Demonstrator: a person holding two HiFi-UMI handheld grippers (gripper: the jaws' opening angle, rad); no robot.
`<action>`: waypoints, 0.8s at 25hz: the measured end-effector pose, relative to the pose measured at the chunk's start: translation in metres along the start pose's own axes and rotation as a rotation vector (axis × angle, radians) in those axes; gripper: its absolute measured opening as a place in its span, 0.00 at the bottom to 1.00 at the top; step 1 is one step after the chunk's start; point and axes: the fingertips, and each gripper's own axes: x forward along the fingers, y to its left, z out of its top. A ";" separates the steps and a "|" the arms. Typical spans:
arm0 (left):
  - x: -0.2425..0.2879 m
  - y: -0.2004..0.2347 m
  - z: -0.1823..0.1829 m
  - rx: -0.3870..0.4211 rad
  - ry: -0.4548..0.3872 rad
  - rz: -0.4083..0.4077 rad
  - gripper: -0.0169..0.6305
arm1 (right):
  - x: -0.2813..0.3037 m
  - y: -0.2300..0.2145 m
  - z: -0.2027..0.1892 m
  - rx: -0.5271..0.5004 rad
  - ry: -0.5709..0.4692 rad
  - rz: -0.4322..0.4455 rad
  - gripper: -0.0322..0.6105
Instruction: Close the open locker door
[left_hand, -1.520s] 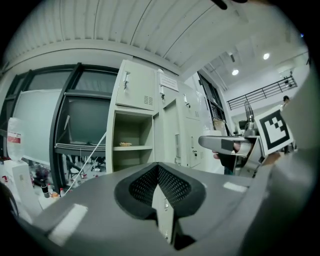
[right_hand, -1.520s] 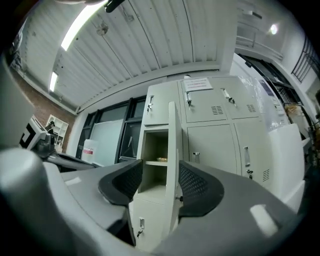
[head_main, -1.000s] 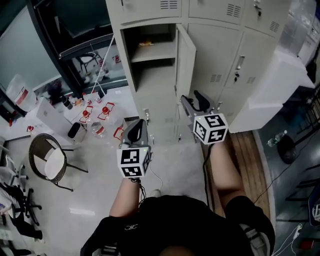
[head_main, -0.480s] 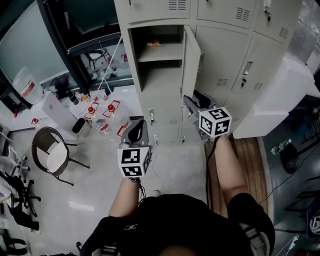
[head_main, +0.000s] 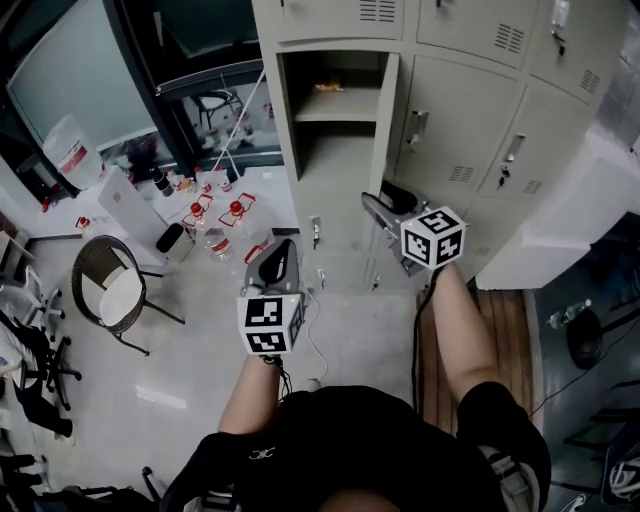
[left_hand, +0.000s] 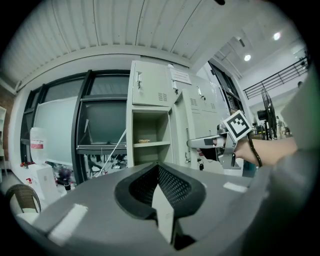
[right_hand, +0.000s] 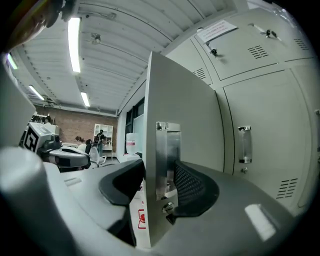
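Note:
The tall grey locker (head_main: 450, 120) has one open compartment (head_main: 335, 120) with a shelf holding a small yellowish item (head_main: 328, 88). Its door (head_main: 390, 110) stands swung out to the right of the opening. My right gripper (head_main: 372, 205) is at the door's free edge. In the right gripper view the door's edge and its metal latch plate (right_hand: 167, 150) sit between the two fingers of the right gripper (right_hand: 160, 185), which close on it. My left gripper (head_main: 277, 255) hangs lower left, away from the locker. In its own view the left gripper (left_hand: 160, 187) has its jaws together and empty.
A round chair (head_main: 110, 295) stands on the floor at the left. Red-capped bottles (head_main: 215, 215), a white box (head_main: 130, 205) and a water jug (head_main: 75, 150) lie near the glass wall. A wooden platform (head_main: 505, 330) runs along the right, with a white cabinet (head_main: 570, 200) beyond it.
The head view has shifted, so the lockers now sit further right and lower in frame. The right gripper stays at the door's edge. The left gripper has hardly moved.

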 end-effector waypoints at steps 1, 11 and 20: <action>-0.001 0.002 -0.001 -0.002 0.003 0.009 0.03 | 0.003 0.001 0.000 -0.009 0.003 0.006 0.36; -0.008 0.030 -0.011 -0.015 0.018 0.071 0.03 | 0.035 0.017 0.004 -0.027 0.015 -0.015 0.36; -0.008 0.063 -0.013 -0.014 0.016 0.087 0.03 | 0.074 0.026 0.007 -0.011 0.017 -0.140 0.36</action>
